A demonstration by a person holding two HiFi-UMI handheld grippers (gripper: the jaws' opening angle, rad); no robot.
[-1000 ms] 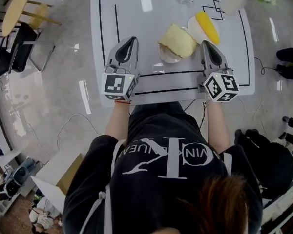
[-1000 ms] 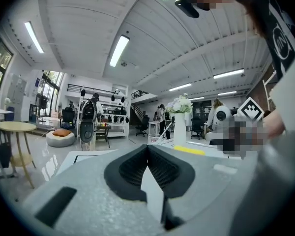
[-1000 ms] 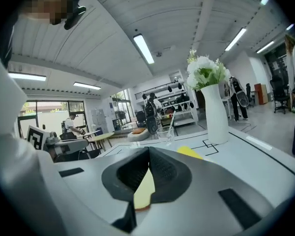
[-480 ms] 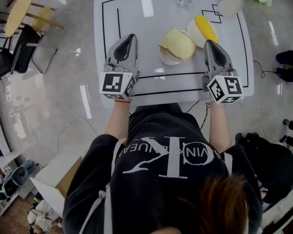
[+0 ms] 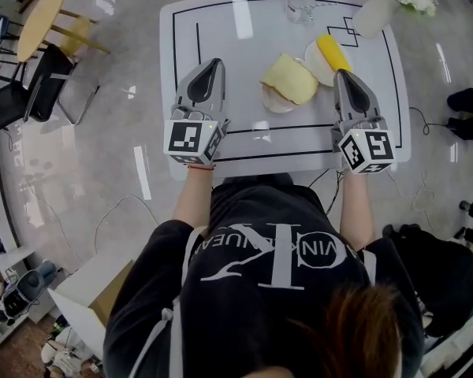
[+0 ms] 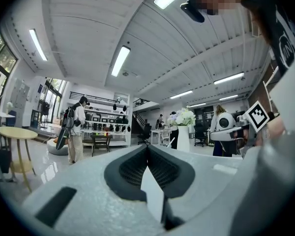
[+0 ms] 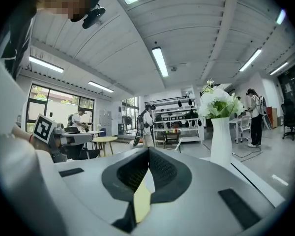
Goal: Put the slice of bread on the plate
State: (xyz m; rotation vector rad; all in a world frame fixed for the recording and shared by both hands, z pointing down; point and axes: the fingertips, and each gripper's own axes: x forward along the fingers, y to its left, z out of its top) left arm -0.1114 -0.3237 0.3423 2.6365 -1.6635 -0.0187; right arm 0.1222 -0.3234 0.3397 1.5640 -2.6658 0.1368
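Note:
A pale yellow slice of bread lies across a small white plate at the middle of the white table. My left gripper hovers to the left of the plate, apart from it, jaws shut and empty. My right gripper hovers to the right of the bread, also shut on nothing. In the left gripper view the left gripper has its dark pads meeting. In the right gripper view the right gripper is closed the same way. Both point level over the table.
A second plate holds a long yellow item at the back right. A clear glass and a white vase of flowers stand along the far edge. Chairs and a round table stand left; people walk in the background.
Both grippers have risen a little above the table and stay shut. The bread and its plate have not moved.

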